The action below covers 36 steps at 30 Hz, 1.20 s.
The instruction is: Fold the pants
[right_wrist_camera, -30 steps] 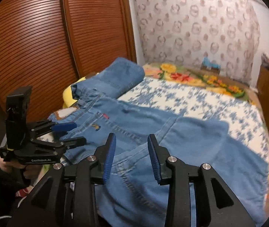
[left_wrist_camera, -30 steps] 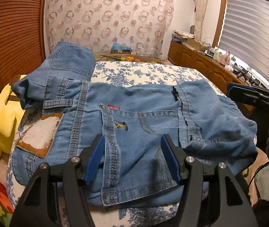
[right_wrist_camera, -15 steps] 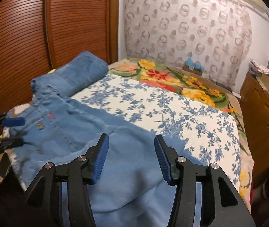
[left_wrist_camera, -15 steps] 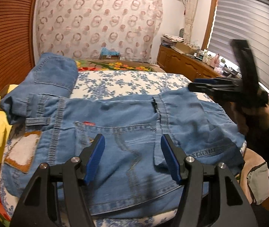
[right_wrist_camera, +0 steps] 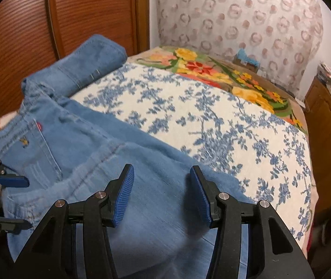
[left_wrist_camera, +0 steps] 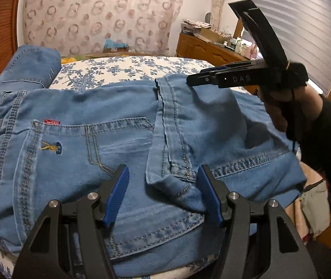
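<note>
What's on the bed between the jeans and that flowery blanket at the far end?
Only bare blue-floral bedspread lies between the jeans and the colourful flower blanket; the right wrist view shows it.

Soft, even indoor light; the window blind (left_wrist_camera: 305, 34) glows pale at upper right of the left wrist view, without harsh glare. Fisheye bending curves the edges, and the corners fall to black. Motion blur smears the jeans (right_wrist_camera: 91, 153) in the right wrist view.
</note>
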Tool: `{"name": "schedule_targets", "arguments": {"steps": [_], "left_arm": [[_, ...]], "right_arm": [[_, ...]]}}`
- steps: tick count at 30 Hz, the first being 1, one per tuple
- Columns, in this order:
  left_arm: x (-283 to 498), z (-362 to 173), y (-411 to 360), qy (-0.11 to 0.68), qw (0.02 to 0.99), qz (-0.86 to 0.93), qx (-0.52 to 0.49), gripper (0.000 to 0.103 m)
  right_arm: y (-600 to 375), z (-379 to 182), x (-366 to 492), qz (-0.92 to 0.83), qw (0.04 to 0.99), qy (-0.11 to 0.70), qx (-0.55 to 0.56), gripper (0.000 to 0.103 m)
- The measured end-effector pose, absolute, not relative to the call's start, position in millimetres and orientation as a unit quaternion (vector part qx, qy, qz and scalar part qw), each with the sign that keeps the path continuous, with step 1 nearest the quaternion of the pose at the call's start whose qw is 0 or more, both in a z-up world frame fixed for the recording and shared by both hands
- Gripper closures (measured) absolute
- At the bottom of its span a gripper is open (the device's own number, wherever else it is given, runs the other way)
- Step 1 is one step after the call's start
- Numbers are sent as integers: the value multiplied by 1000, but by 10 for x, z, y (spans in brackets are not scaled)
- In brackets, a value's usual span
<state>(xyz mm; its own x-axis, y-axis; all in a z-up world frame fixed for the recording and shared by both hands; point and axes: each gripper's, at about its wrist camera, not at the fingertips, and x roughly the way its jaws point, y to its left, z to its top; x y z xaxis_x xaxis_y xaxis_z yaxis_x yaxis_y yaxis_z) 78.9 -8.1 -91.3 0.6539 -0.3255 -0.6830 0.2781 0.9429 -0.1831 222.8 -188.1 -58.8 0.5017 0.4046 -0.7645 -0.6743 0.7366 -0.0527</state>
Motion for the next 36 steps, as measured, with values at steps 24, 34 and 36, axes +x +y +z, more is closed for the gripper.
{"name": "schedule_targets", "arguments": {"steps": [24, 34, 36], "left_arm": [[572, -712, 14, 329, 924, -184, -67, 93], [519, -661, 43, 322, 926, -188, -66, 94], [526, -676, 54, 323, 925, -187, -66, 94]], "right_arm": [[-1970, -469, 2175, 304, 877, 337, -159, 103], [-1710, -593, 2359, 350, 850, 370, -138, 61], [-1675, -617, 2341, 366, 840, 376, -138, 60]]}}
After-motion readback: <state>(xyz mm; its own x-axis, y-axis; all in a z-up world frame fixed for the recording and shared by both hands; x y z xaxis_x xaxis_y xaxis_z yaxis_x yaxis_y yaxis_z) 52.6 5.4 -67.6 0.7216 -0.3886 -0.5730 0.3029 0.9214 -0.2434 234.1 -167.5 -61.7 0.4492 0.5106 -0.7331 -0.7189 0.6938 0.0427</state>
